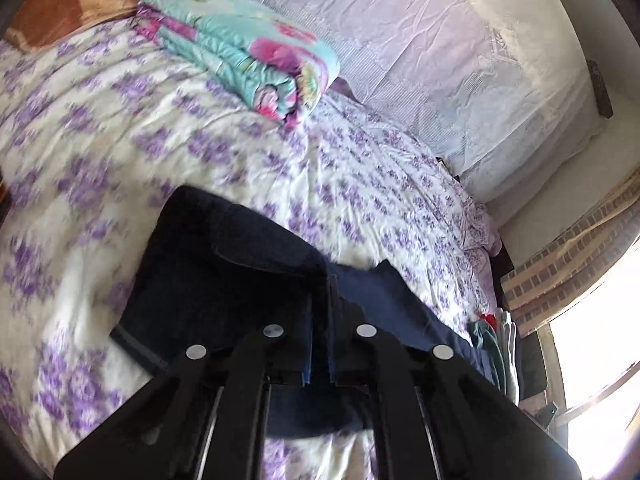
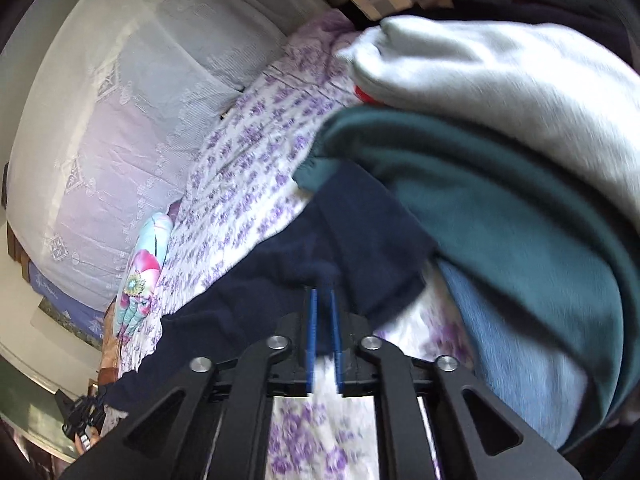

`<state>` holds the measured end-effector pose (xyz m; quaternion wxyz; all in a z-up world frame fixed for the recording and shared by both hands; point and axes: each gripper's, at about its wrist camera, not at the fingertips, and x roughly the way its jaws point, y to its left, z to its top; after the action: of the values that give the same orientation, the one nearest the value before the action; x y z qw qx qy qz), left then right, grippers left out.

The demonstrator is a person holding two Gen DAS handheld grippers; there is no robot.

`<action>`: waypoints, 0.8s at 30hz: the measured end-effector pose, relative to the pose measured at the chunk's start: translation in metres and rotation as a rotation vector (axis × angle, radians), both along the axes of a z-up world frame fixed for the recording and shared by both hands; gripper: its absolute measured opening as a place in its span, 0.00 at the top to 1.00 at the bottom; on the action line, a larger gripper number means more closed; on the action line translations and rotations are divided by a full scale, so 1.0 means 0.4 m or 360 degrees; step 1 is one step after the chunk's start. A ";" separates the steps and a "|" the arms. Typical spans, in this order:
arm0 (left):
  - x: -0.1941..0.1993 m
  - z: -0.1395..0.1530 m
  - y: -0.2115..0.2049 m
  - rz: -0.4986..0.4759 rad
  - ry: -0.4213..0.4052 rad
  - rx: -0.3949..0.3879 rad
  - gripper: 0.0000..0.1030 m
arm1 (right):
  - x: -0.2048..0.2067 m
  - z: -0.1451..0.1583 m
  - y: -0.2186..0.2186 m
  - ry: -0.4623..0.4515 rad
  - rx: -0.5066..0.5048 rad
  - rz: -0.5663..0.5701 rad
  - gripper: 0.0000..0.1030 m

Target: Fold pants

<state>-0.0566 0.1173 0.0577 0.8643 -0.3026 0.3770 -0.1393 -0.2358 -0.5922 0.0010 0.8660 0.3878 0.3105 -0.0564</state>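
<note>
Dark navy pants (image 1: 224,264) lie on the purple-flowered bedsheet (image 1: 120,140). In the left wrist view my left gripper (image 1: 320,316) is shut on a fold of them, and the cloth drapes over its left finger. The right wrist view shows the other end of the pants (image 2: 360,232) stretching from the lower left to the fingertips. My right gripper (image 2: 323,296) stands with its blue fingers (image 2: 313,320) a narrow slit apart. Navy cloth fills that slit near the tips, and the sheet (image 2: 256,168) shows through lower down.
A folded turquoise and pink quilt (image 1: 248,52) and a brown pillow (image 1: 80,4) sit at the bed's far side, against a lace-covered wall (image 1: 440,60). Right of my right gripper is a pile of clothes: a teal garment (image 2: 500,208), a pale grey one (image 2: 500,72), a light blue one (image 2: 512,344).
</note>
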 end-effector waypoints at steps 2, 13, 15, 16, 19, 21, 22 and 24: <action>0.017 0.015 -0.014 -0.0003 -0.0027 0.0029 0.95 | -0.003 -0.012 0.000 0.0023 0.0010 -0.0014 0.62; 0.074 0.029 -0.003 0.0019 -0.0019 0.0011 0.95 | 0.106 -0.063 0.017 0.0123 0.0000 0.0043 0.92; 0.089 0.041 0.005 0.0048 -0.0027 0.0008 0.95 | 0.129 -0.024 0.035 0.0058 -0.0061 0.0084 0.93; 0.101 0.051 0.006 0.0069 -0.0038 0.0025 0.95 | 0.149 0.004 0.036 0.0021 -0.0086 0.0100 0.93; 0.148 0.079 0.003 0.0154 -0.0070 0.0096 0.95 | 0.268 0.103 0.028 -0.0091 -0.0126 0.0156 0.94; 0.203 0.103 -0.002 0.0212 -0.0102 0.0154 0.95 | 0.380 0.161 0.017 -0.0130 -0.0173 0.0156 0.96; 0.237 0.118 -0.001 0.0278 -0.0129 0.0189 0.96 | 0.453 0.183 0.012 -0.0128 -0.0183 0.0153 0.96; 0.292 0.154 0.005 0.0498 -0.0217 0.0358 1.00 | 0.601 0.201 -0.005 -0.0085 -0.0224 0.0098 0.96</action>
<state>0.0602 0.1192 0.1194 0.9272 -0.2489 0.2792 0.0197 0.0048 -0.5941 0.0815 0.9005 0.3177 0.2942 -0.0411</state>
